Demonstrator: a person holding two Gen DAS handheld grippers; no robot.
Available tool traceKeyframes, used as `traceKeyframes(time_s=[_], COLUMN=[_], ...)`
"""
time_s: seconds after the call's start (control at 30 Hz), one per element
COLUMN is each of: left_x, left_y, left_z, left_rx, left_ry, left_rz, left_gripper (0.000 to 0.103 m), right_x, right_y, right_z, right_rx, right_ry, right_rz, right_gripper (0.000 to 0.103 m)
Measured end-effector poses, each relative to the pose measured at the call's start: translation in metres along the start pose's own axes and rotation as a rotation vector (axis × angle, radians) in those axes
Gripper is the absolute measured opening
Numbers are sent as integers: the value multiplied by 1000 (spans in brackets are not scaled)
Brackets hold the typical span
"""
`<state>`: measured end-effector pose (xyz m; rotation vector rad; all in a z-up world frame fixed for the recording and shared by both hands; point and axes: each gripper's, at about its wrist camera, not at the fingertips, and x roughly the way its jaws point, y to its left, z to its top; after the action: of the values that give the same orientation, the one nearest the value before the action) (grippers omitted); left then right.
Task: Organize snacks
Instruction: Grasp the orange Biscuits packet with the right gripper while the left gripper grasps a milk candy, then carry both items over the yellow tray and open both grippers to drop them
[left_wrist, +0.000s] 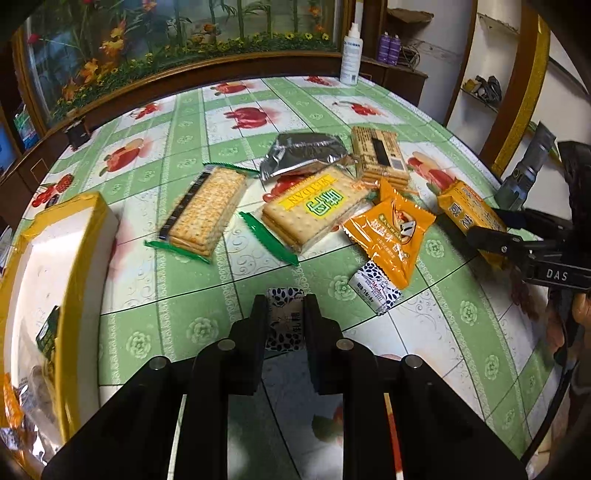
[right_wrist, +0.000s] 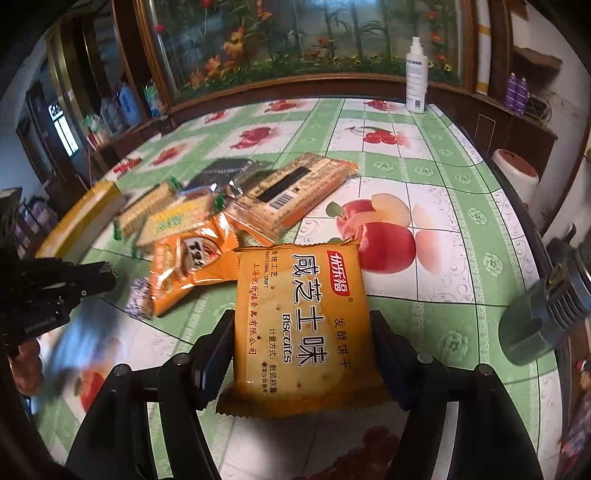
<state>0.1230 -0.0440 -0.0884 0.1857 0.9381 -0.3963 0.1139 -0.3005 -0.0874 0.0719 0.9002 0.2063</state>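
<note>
My left gripper (left_wrist: 285, 306) is shut on a small black-and-white patterned candy (left_wrist: 284, 317), held over the table. My right gripper (right_wrist: 303, 325) is shut on an orange biscuit pack (right_wrist: 299, 325); that pack (left_wrist: 469, 214) and the right gripper (left_wrist: 491, 229) also show at the right of the left wrist view. On the table lie two green-edged cracker packs (left_wrist: 207, 214) (left_wrist: 314, 210), an orange snack bag (left_wrist: 388, 236), a second small candy (left_wrist: 375, 291), a silver foil pack (left_wrist: 299, 155) and a clear cracker pack (left_wrist: 380, 155). A white box with yellow tape (left_wrist: 55, 266) stands at the left and holds some snacks.
A white spray bottle (left_wrist: 350, 55) stands at the table's far edge. A grey flashlight (right_wrist: 543, 314) lies at the right edge. A framed flower panel (left_wrist: 177, 44) runs behind the table. The left gripper shows blurred at the left of the right wrist view (right_wrist: 74, 284).
</note>
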Motion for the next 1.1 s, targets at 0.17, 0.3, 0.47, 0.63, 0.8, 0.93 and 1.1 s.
traceKeyframes(time_s=[0.17,0.3,0.47,0.63,0.8,0.93,1.1], left_x=[-21,-39,-67,-89,-101,-112,-122], left_y=[10,23,50,79,100,112,127], left_z=[-7,-17,-30,-45,-58,-67,-74], left_rx=[-60,-109,-192,-265,-313,-341,-376], left_ry=[-27,-47,-86,-116,-129,-141,-159], left_rz=[12,63,155,234,280,304,330], left_gripper=[16,16,16,16,16,16,17], right_x=[-17,-24,-29,-29,-28,-27,-22], right_y=[23,51,90,127,163,187,209], right_z=[3,6,9,13,18,23,27], right_rx=[-17,-46,-92,-102,-122,-141,-160], right_ry=[-35,-51,-68,-80,-82,-84,-75], right_rz=[32,67,129,224,292,332,368], right_gripper=[71,71,71,71,71,71,71])
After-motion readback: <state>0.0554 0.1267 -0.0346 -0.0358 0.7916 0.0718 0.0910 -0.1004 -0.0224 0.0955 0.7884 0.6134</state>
